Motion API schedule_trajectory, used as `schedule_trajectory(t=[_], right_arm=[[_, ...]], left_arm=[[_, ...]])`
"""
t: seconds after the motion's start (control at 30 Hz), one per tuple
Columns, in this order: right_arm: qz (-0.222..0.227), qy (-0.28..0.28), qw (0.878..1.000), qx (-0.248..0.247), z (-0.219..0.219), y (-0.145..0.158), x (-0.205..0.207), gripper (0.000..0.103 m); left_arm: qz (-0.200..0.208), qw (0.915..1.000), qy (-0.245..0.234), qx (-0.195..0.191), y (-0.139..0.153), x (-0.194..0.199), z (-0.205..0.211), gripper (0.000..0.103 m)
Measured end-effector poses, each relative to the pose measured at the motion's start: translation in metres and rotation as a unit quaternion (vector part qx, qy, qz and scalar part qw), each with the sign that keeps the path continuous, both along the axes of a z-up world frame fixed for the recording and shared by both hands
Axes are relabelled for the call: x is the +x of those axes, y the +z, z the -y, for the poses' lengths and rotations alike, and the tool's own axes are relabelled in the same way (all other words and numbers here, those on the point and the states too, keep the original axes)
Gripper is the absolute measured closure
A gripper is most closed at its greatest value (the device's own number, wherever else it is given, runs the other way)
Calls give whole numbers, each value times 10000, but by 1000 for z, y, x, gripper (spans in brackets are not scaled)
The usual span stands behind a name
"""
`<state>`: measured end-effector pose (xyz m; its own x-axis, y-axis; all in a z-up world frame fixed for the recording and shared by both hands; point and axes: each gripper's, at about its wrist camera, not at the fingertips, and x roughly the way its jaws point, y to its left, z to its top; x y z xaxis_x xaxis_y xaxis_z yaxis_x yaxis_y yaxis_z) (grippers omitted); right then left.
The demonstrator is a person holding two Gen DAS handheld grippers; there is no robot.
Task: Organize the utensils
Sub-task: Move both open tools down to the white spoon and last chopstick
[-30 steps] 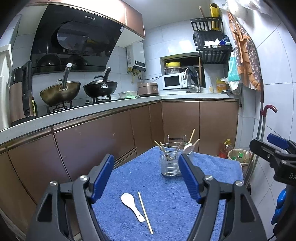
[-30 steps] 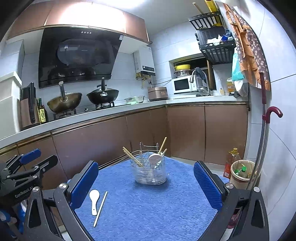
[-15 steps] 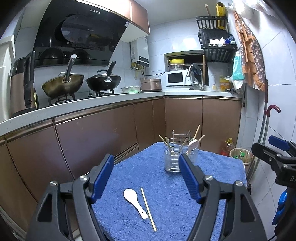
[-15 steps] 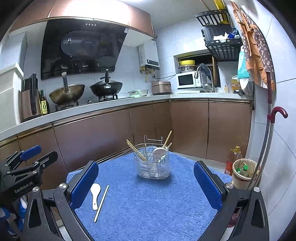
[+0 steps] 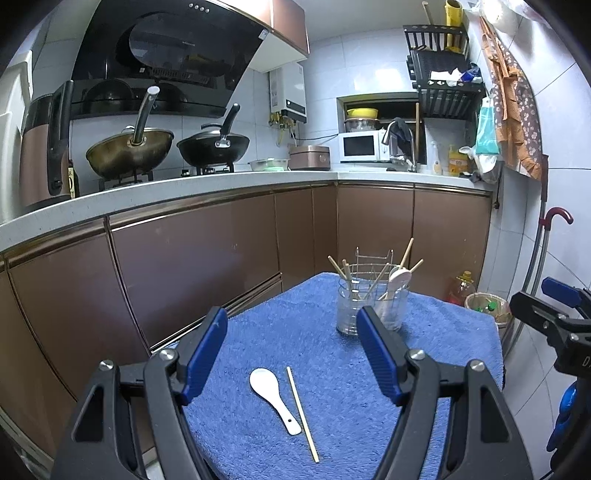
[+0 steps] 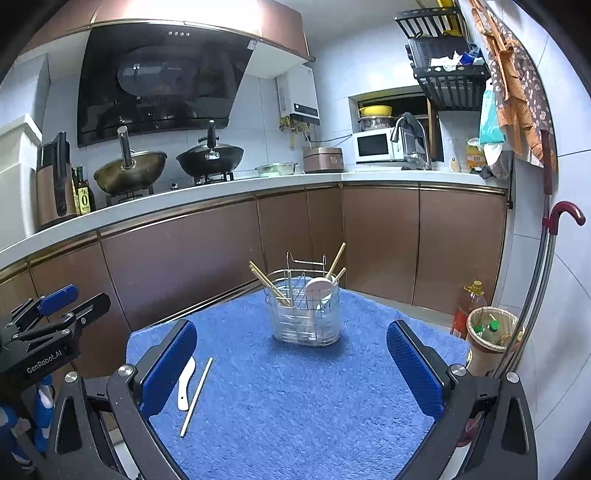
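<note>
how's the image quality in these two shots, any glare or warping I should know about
Left wrist: strong fisheye bend along the counter, dark corners, spoon and chopstick sharp. Right wrist: glare washes out the upper cabinet, same bending; the holder is clear.

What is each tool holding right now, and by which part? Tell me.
Nothing. The left tool and right tool are both open and empty; the spoon lies on the towel.

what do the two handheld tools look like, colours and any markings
Both the left tool and the right tool have black angular plastic frames with silver screws at the joints and two fingers faced with ribbed blue pads. The right wrist view shows the left tool's side with white "GenRobot.AI" lettering. No cables or sleeves are visible.
</note>
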<state>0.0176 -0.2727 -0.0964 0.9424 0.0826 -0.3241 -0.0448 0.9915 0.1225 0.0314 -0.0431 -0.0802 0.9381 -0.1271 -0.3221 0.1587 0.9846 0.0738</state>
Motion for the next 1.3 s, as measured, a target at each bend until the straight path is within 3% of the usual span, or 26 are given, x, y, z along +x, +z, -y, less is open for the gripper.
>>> schedule_trajectory(t=[0.47,0.63,0.8,1.07,1.3], right_arm=[[-285,141,9995,86,7,-19,22,0],[-352,175,9991,170,16,-27,26,0],[-409,137,9987,252,28,-33,28,0],[-594,183,9974,357,33,-45,37,0],[-835,400,9954,246,22,-54,47,2]], left_arm=[[-381,9992,-20,71,-19,26,-4,32],[-664,9977,-105,-80,-24,38,-10,32],[-1065,9931,-138,-477,-31,56,-31,32],[-1819,9713,-171,-1523,-54,88,-87,32],[-2644,9379,-205,-2235,-93,124,-108,33]])
